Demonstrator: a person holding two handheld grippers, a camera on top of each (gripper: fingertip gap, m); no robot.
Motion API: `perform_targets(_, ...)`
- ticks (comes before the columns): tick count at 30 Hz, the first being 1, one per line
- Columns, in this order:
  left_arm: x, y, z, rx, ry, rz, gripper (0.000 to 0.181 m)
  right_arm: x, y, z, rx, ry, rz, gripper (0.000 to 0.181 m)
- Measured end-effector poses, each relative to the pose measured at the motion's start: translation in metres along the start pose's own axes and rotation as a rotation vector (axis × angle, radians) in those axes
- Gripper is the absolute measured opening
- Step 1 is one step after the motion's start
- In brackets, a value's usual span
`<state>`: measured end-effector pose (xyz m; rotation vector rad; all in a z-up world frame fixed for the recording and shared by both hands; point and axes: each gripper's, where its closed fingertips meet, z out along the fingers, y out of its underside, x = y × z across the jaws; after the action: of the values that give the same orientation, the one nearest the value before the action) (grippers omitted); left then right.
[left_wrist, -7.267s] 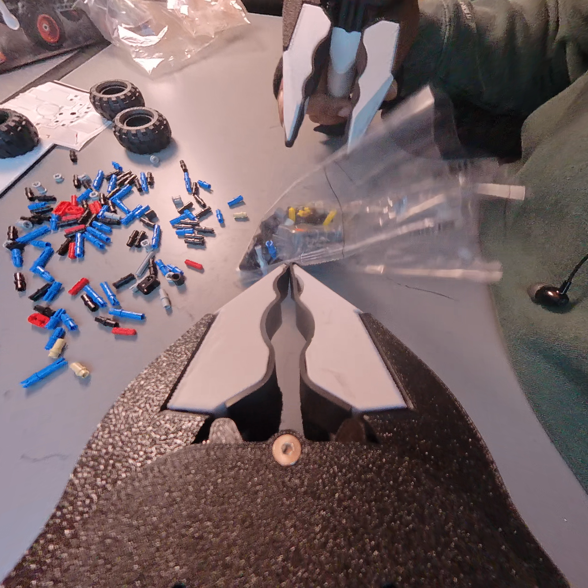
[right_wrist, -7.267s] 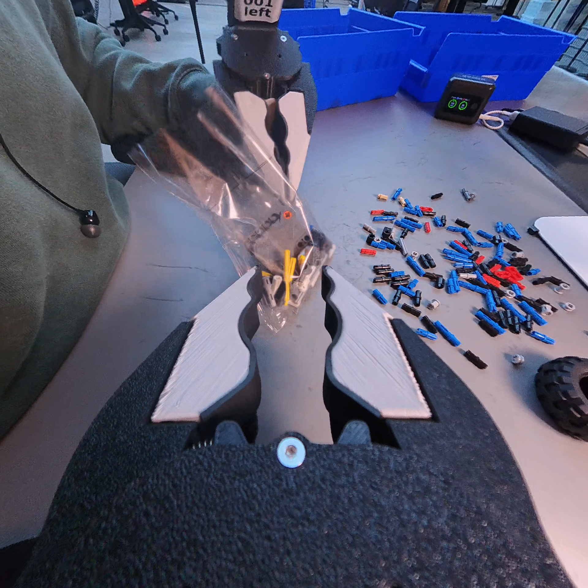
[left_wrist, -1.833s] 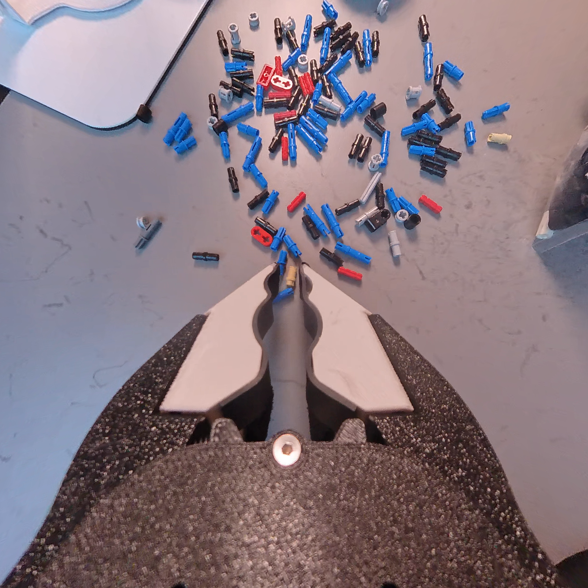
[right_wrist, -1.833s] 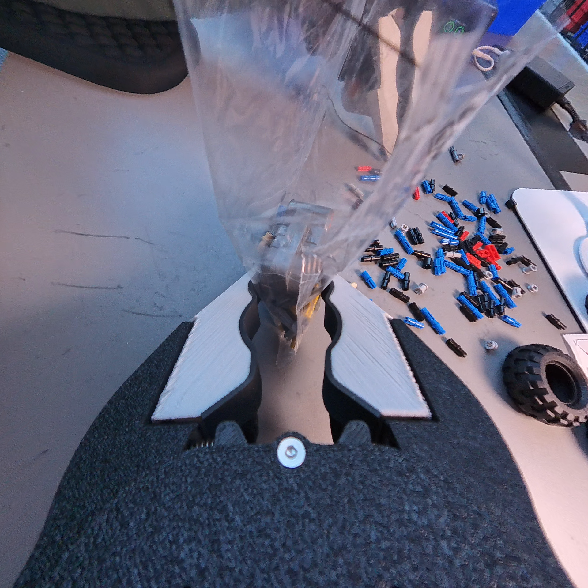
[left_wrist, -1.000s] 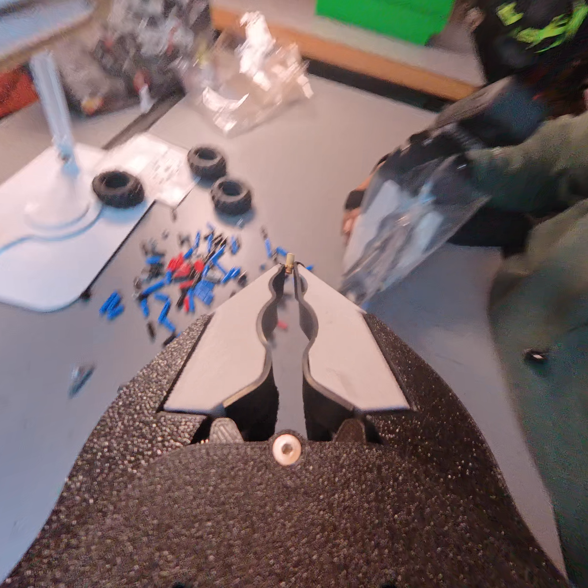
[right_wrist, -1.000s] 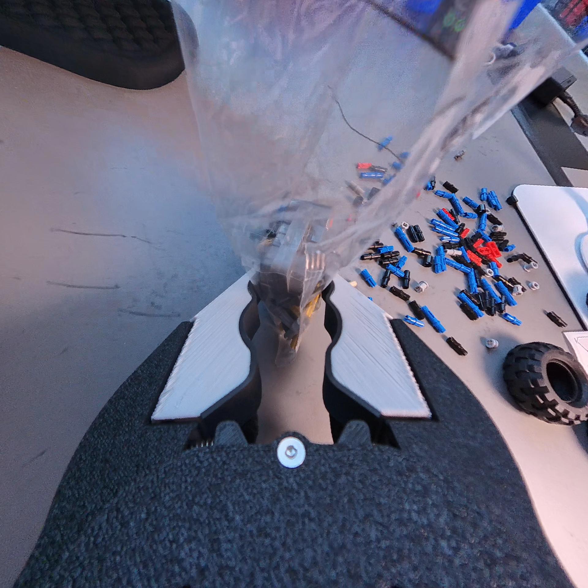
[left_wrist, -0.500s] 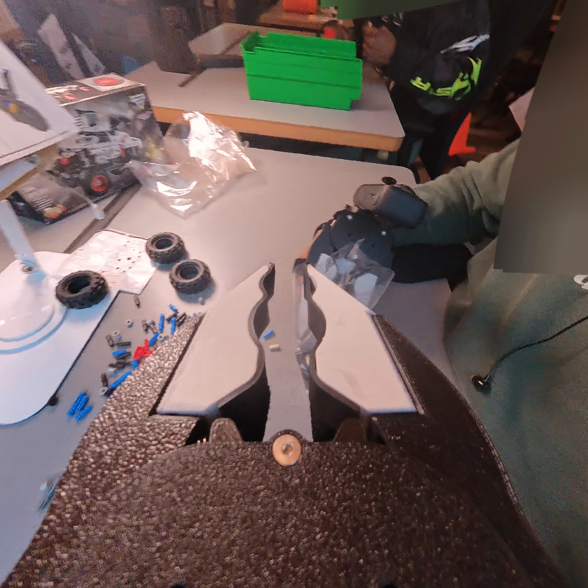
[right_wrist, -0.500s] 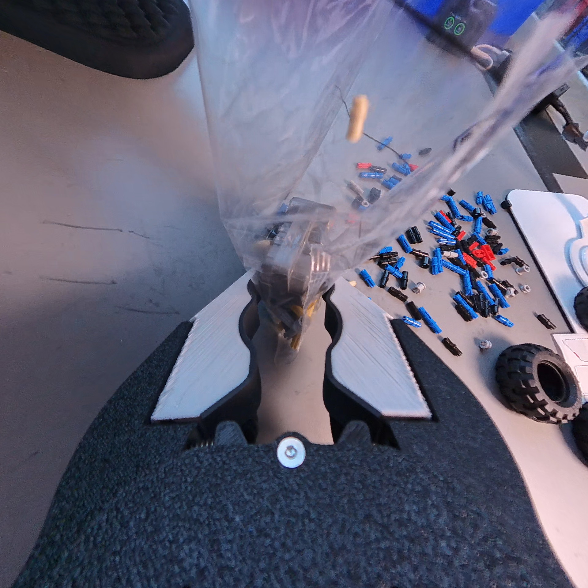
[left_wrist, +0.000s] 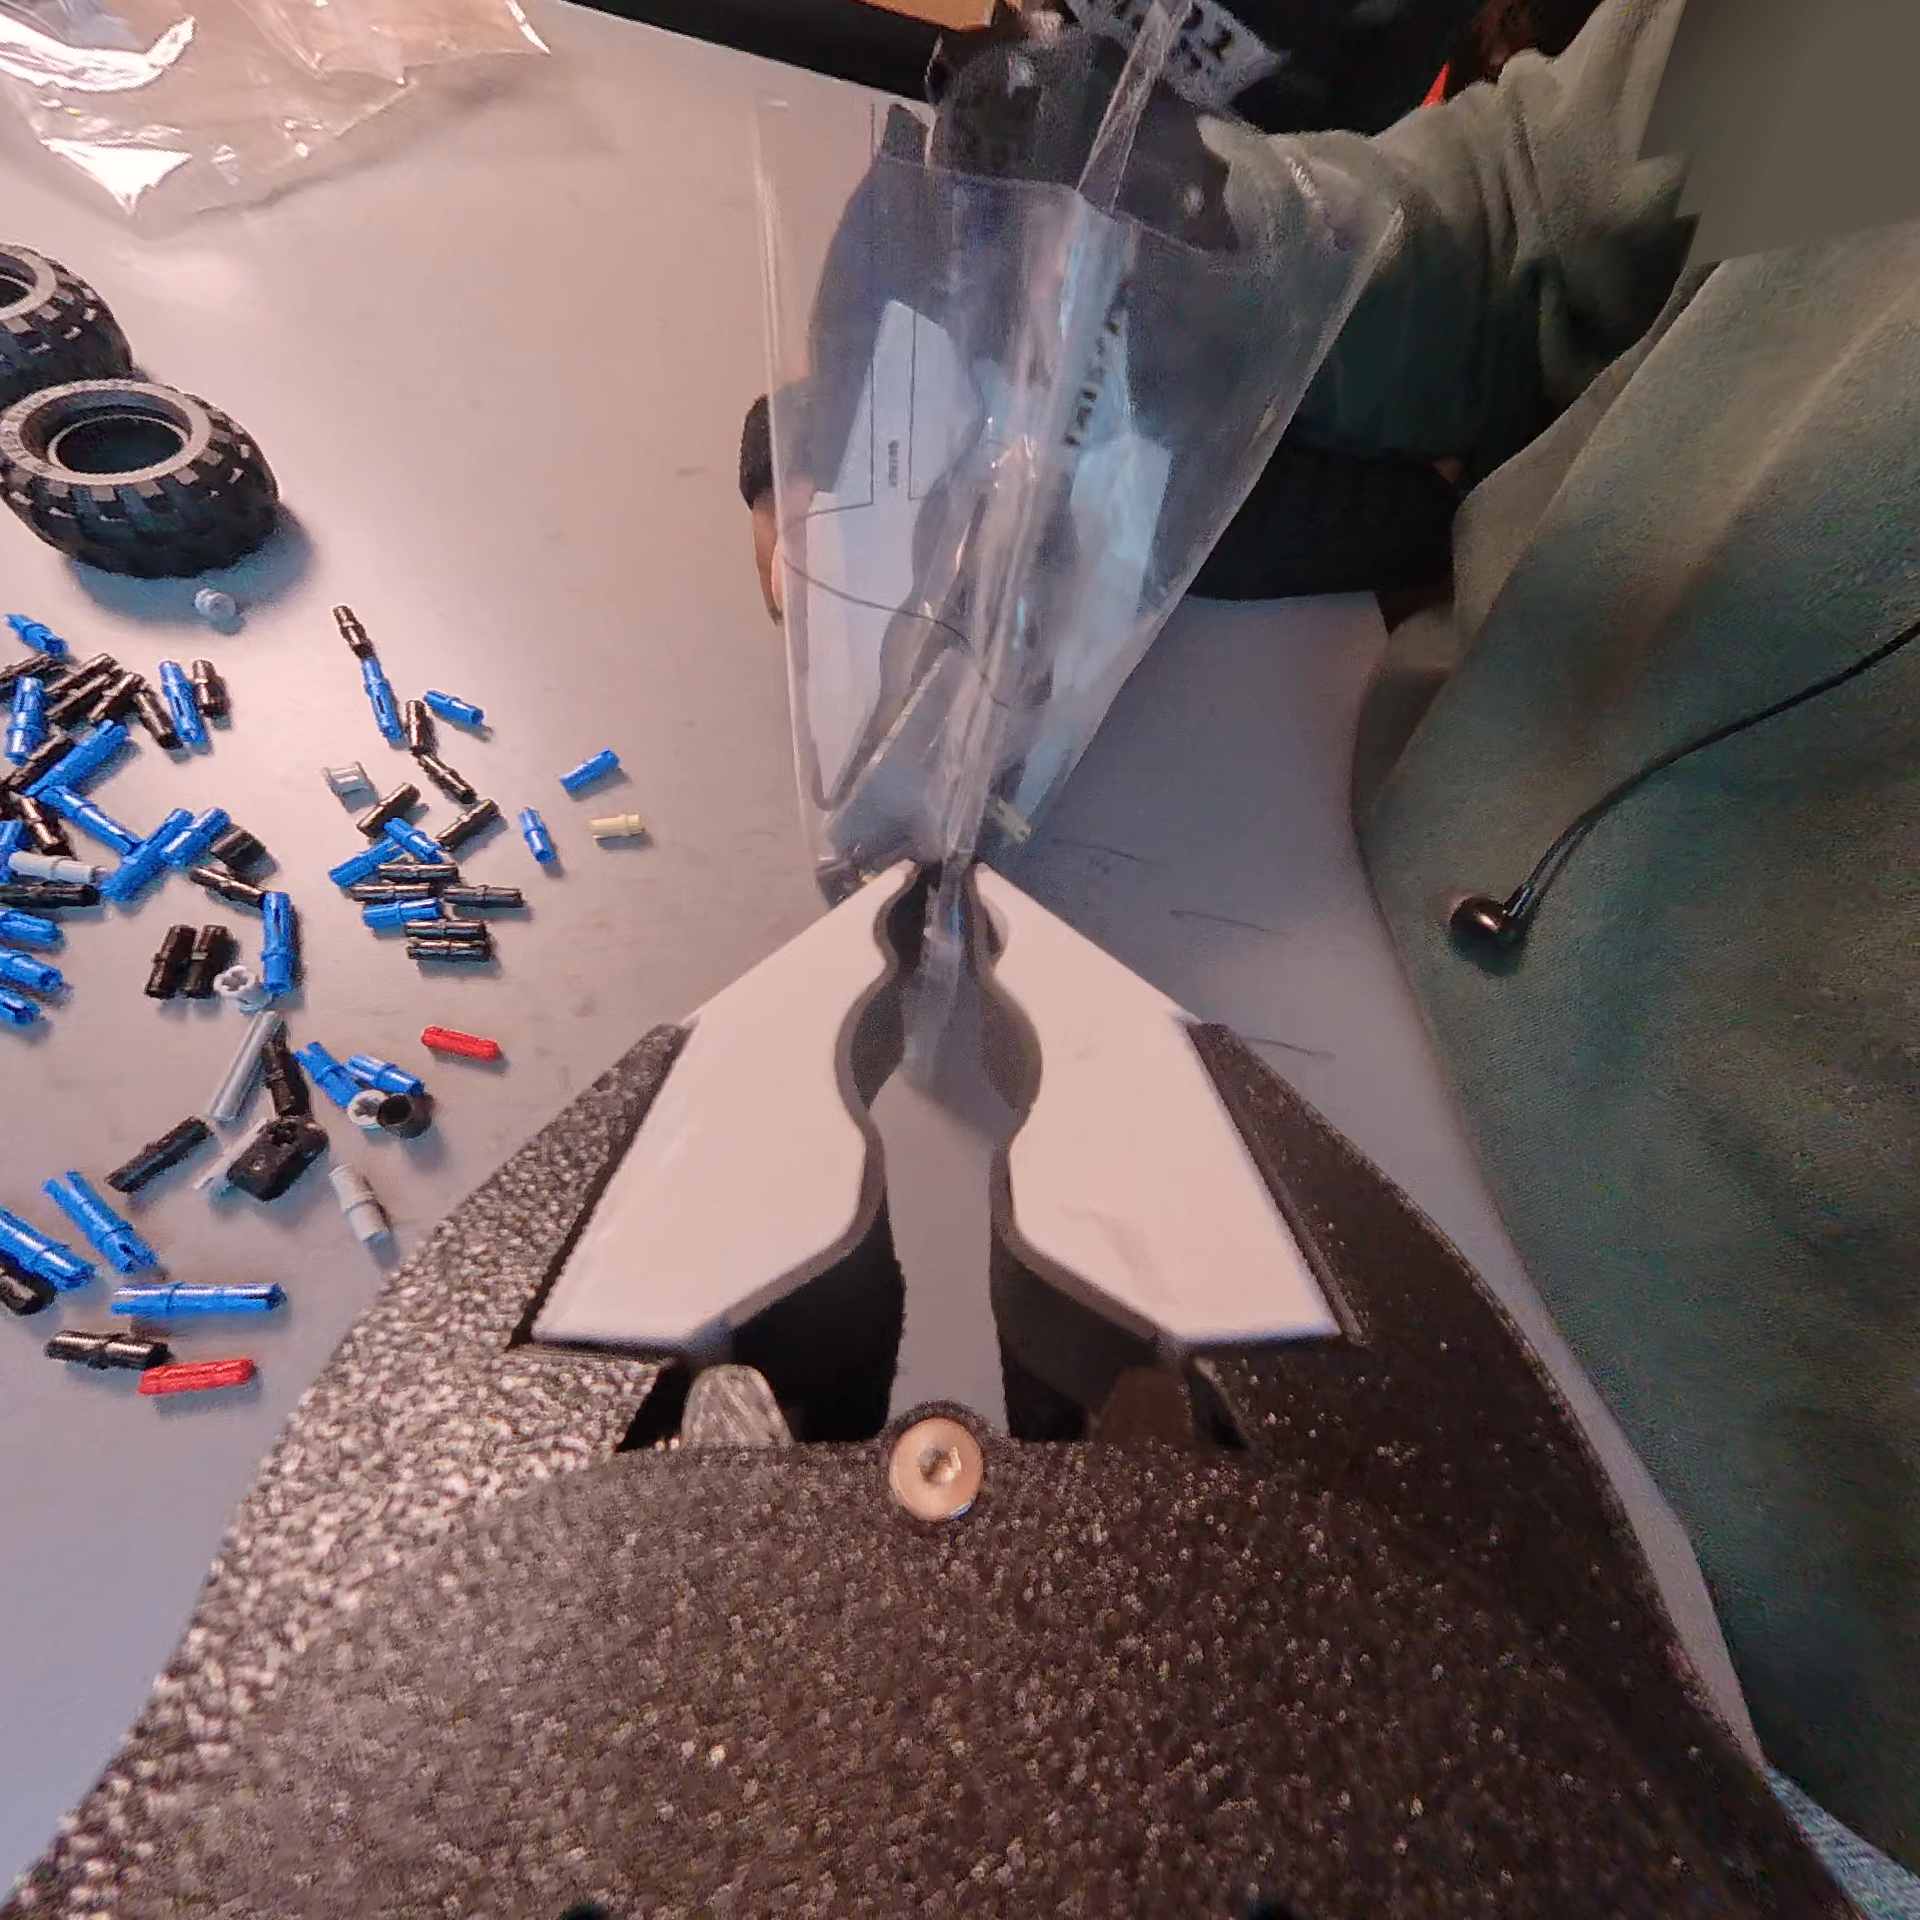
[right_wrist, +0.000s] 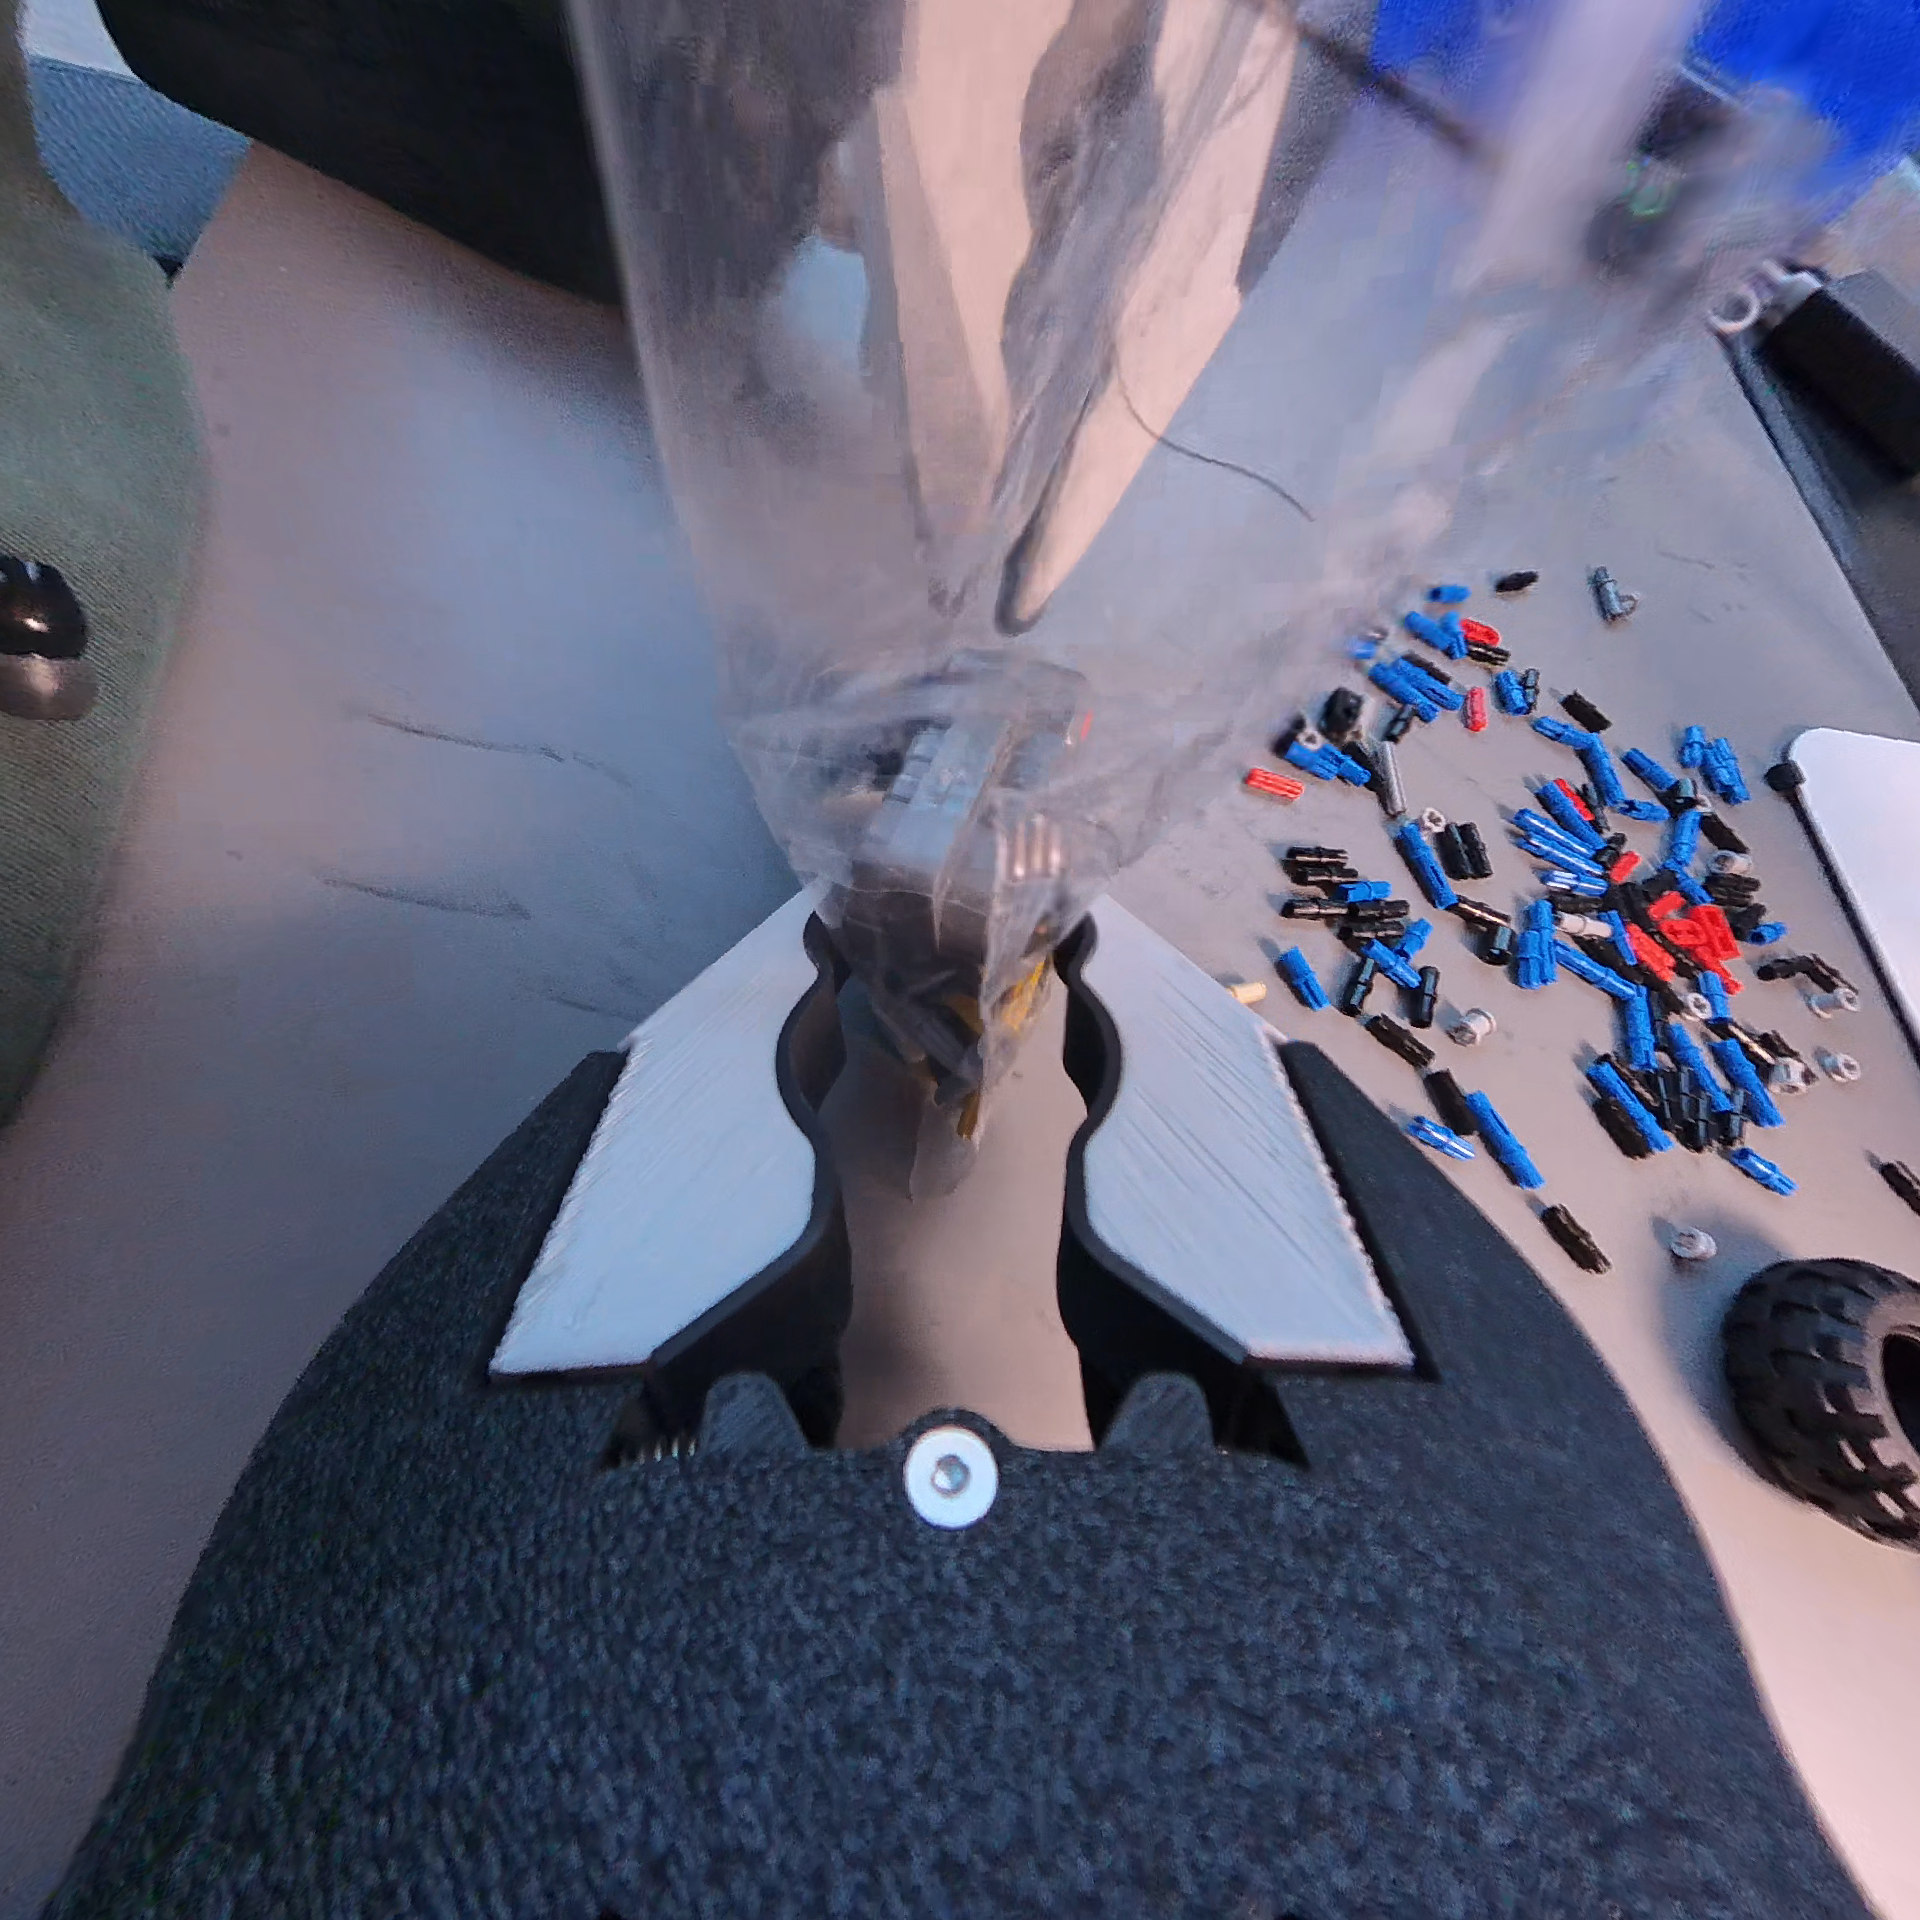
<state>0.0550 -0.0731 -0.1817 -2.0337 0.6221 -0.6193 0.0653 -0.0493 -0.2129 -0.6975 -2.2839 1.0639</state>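
Right now, in the left wrist view, my left gripper (left_wrist: 940, 878) has its tips drawn almost together on a thin edge of the clear plastic bag (left_wrist: 1039, 468), with only film between them. The bag stands up from that pinch, off the grey table (left_wrist: 540, 416), and the dark body of the right gripper (left_wrist: 1029, 94) shows behind its far end. Loose pins (left_wrist: 416, 883) in blue, black and red lie scattered to the left, with a black tyre (left_wrist: 135, 478) beyond them and an empty wrapper (left_wrist: 239, 94) at the top corner. A green sleeve (left_wrist: 1507, 208) fills the right side.

In the right wrist view, my right gripper (right_wrist: 945, 925) is clamped on the bag's heavy end (right_wrist: 935, 810) (grey and yellow pieces bunched inside), and that bulk holds the jaws partly apart. The film above is blurred; a pale shape seen through it is probably the other gripper's finger. Pins (right_wrist: 1610, 883) and a tyre (right_wrist: 1829, 1392) lie to the right.
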Motion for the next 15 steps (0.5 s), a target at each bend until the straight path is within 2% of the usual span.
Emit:
perform_targets(4, 0.002, 0.005, -0.006, -0.010, -0.020, 0.022, 0.002, 0.000, -0.006, -0.018, 0.077, -0.147, 0.187, 0.060)
perform_targets(8, 0.001, 0.014, -0.022, -0.014, -0.042, 0.006, 0.002, 0.044, -0.010, -0.040, 0.184, -0.057, 0.328, 0.044)
perform_targets(10, 0.001, 0.019, -0.031, -0.017, -0.051, 0.005, 0.002, 0.060, 0.000, -0.034, 0.126, 0.009, 0.351, 0.035)
perform_targets(12, 0.002, 0.023, -0.039, -0.014, -0.063, 0.012, 0.002, 0.061, 0.014, -0.019, 0.016, 0.033, 0.318, 0.034)
perform_targets(15, 0.001, 0.028, -0.048, -0.005, -0.090, 0.002, 0.002, 0.059, 0.024, -0.002, -0.075, 0.039, 0.316, 0.032)
